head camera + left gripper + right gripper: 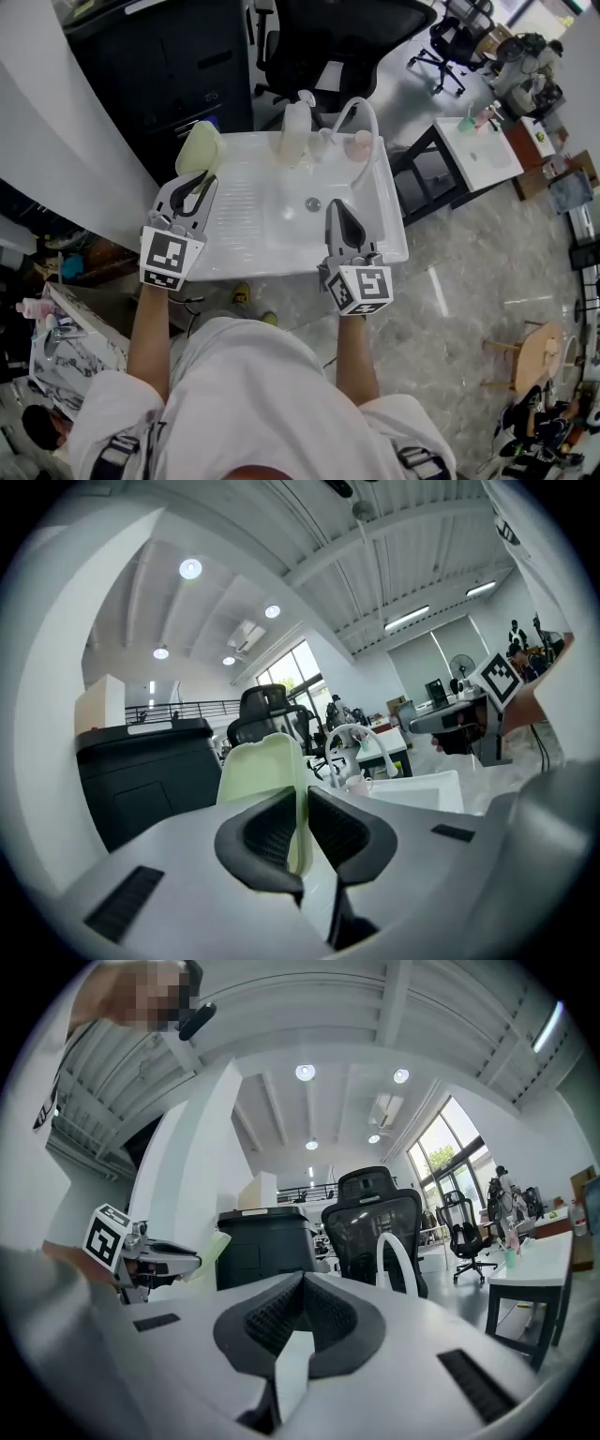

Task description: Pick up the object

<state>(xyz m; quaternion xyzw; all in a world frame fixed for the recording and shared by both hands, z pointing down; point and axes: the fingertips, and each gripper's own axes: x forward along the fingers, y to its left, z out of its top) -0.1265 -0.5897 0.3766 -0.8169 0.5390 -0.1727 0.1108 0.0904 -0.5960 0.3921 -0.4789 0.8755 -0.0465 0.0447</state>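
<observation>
Between left gripper (300,808) jaws, pale-green object (261,769)

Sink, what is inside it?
Only the drain hole shows in the white sink. The right hand-held gripper covers part of its front, so that bit cannot be seen.

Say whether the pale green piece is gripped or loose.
Gripped: the left tongs squeeze both faces of the pale green piece, held edgewise.

Lower part of pale green object (262,769) hidden between left claw (300,803) pads
</observation>
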